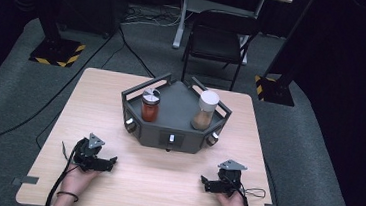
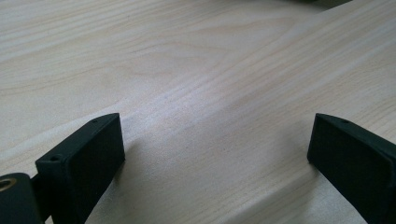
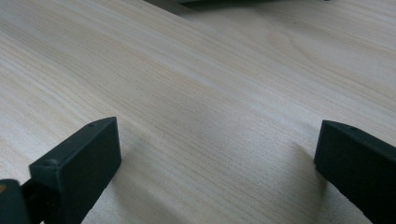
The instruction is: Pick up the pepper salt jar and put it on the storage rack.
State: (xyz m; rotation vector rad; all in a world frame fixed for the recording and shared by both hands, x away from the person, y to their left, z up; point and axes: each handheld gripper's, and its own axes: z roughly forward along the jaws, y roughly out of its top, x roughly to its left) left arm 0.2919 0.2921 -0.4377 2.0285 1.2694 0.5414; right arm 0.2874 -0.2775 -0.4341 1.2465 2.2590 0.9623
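Wooden table [image 1: 121, 102] held a grey tray [image 1: 173, 132] with two spice jars, red [image 1: 150, 104] and tan [image 1: 205, 110], untouched. Left gripper [image 1: 108, 162] and right gripper [image 1: 207, 183] rested near, jaws wide apart, empty; nothing begun.

I can't read any words or numbers here. The two spice jars, one with a silver lid [image 1: 150, 105] and one with a white lid [image 1: 205, 110], are too small to show any label. The only signs are yellow and black warning stripes on the black floor plates [image 1: 57, 52].
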